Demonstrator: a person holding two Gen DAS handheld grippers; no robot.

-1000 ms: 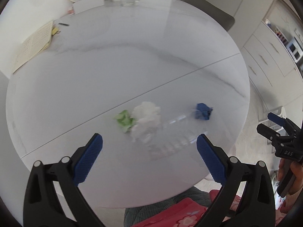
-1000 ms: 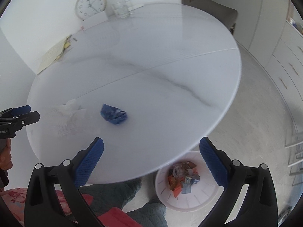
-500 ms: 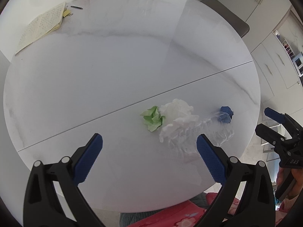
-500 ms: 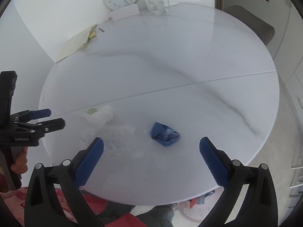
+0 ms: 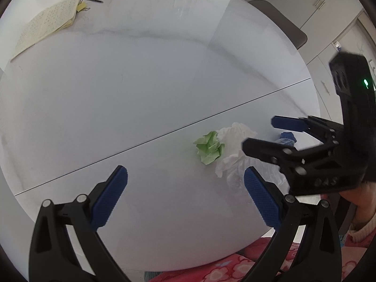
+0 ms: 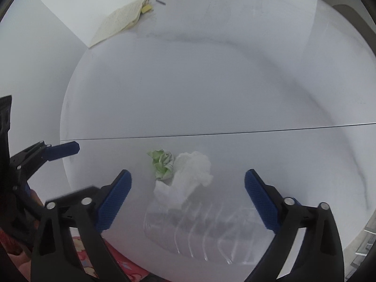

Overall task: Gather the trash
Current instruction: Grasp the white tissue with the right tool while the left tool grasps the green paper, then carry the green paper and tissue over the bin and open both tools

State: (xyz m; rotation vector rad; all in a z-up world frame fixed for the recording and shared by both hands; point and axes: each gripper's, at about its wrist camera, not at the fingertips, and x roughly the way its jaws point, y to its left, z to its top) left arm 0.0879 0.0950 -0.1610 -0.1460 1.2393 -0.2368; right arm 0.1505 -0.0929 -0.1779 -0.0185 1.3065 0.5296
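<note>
Left gripper (image 5: 185, 183): jaws spread wide, holding nothing, over bare table (image 5: 141, 82) short of the litter.
Right gripper (image 6: 188, 188): jaws spread, empty, straddling the clear plastic bottle (image 6: 199, 230).
Litter on table: green paper wad (image 5: 209, 148) touching white tissue (image 5: 231, 145); bottle just beside them; blue scrap (image 5: 287, 138), possibly a wrapper, partly hidden.
Progress: early by the look of it; nothing gripped, four pieces left to collect.

On the table (image 5: 117, 82) lay one green paper wad (image 5: 209, 146), one white tissue (image 5: 232, 136), one clear bottle (image 6: 199, 230), one notebook (image 5: 47, 23).
</note>
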